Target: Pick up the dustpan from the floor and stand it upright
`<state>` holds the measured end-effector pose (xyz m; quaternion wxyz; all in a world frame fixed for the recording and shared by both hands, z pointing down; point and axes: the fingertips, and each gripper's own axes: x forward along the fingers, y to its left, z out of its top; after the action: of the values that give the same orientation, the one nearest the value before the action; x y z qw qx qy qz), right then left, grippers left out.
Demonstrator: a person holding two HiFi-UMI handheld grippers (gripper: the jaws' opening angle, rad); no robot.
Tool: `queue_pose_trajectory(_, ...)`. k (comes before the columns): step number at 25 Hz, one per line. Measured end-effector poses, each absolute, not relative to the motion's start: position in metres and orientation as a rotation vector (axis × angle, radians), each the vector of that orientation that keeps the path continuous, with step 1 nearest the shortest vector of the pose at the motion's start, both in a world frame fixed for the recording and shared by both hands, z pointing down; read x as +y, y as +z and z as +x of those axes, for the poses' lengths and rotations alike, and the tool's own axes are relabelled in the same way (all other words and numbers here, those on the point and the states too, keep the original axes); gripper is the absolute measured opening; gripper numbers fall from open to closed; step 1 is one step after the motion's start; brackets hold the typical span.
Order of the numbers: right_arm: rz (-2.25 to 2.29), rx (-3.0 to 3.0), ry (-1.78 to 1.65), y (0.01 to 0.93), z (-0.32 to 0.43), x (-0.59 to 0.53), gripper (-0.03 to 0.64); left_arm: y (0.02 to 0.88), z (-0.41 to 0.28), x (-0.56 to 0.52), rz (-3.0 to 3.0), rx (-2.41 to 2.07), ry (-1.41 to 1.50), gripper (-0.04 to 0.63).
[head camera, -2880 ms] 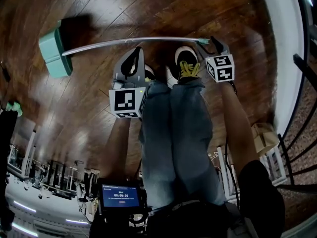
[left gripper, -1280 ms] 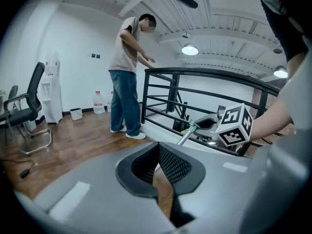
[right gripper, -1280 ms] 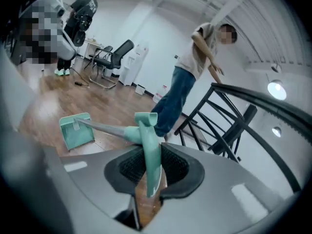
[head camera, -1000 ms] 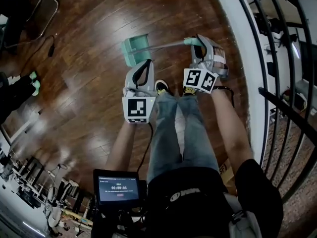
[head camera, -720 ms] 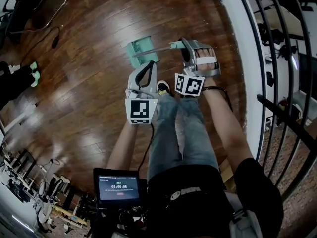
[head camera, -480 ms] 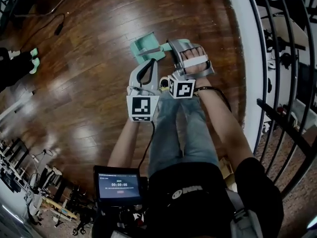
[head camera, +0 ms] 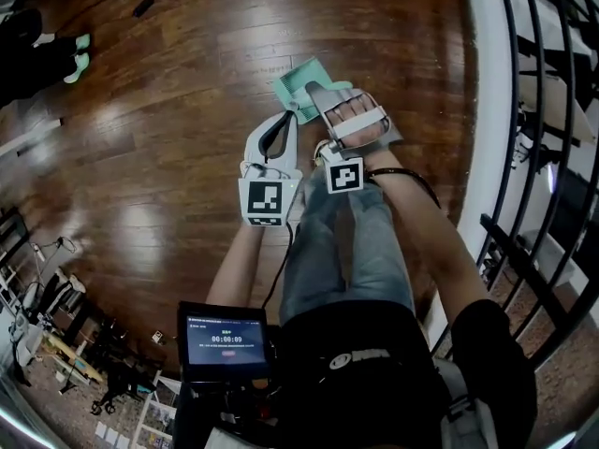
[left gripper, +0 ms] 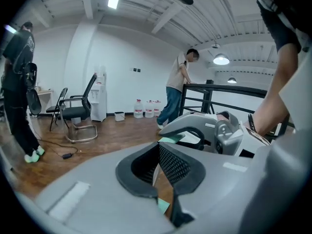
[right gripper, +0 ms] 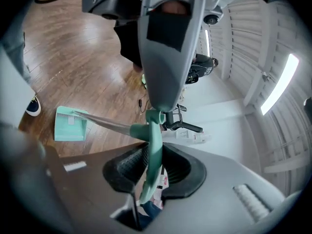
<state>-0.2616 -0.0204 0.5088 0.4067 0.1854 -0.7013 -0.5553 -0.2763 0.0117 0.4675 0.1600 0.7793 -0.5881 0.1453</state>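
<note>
The dustpan has a mint-green pan (head camera: 301,79) resting on the wooden floor and a long metal shaft (right gripper: 105,122) ending in a green handle (right gripper: 152,147). My right gripper (head camera: 316,94) holds that handle above the pan, so the shaft runs steeply down to the pan (right gripper: 70,124). The pads of the right gripper (right gripper: 148,156) press on the handle while its jaws ease open slightly. My left gripper (head camera: 283,120) hovers just left of it, tips together and nothing between them. In the left gripper view the left gripper (left gripper: 157,149) sits beside the right gripper (left gripper: 214,130).
A black railing (head camera: 524,110) above a white ledge (head camera: 482,73) runs along the right. Someone's feet (head camera: 58,50) and a cable (head camera: 140,6) are at the far left. An office chair (left gripper: 78,113), water bottles (left gripper: 146,108) and a person (left gripper: 175,89) at the railing lie ahead.
The right gripper has rolled over and swung left beside the left gripper, carrying the handle. The shaft now stands much steeper and the pan sits close under the grippers.
</note>
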Motion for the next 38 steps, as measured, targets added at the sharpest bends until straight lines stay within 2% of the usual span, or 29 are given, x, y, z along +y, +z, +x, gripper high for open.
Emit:
queue_pose_trajectory(3,0.411,-1.792,-1.441,0.515,-0.271,0.004,0.123,0.463,-0.289,0.026,2.201,-1.736,0.400,0.020)
queue_pose_trajectory(11,0.277,-1.871,-1.458,0.524,-0.293,0.065,0.075,0.456,-0.316,0.041,2.112,-1.851,0.368,0.020)
queue_pose_trajectory(20,0.245,-1.909,-1.415,0.537,-0.297,0.088,0.078,0.453,-0.328,0.039,2.081,-1.938,0.330,0.020)
queue_pose_trajectory(23,0.229,-1.936,-1.356,0.530,-0.293,0.092,0.100,0.445,-0.331,0.045,2.067,-1.955,0.326,0.020)
queue_pose_trajectory(28,0.270,-2.083,-1.143,0.510,-0.283,0.088,0.176,0.430,-0.334,0.050,2.057,-1.989,0.331,0.020)
queue_pose_trajectory(34,0.439,-2.342,-0.816,0.439,-0.273,0.046,0.176,0.401,-0.332,0.037,2.050,-2.028,0.335,0.020)
queue_pose_trajectory(38,0.565,-2.546,-0.477,0.379,-0.259,0.010,0.175,0.370,-0.320,0.037,2.034,-2.063,0.332,0.020)
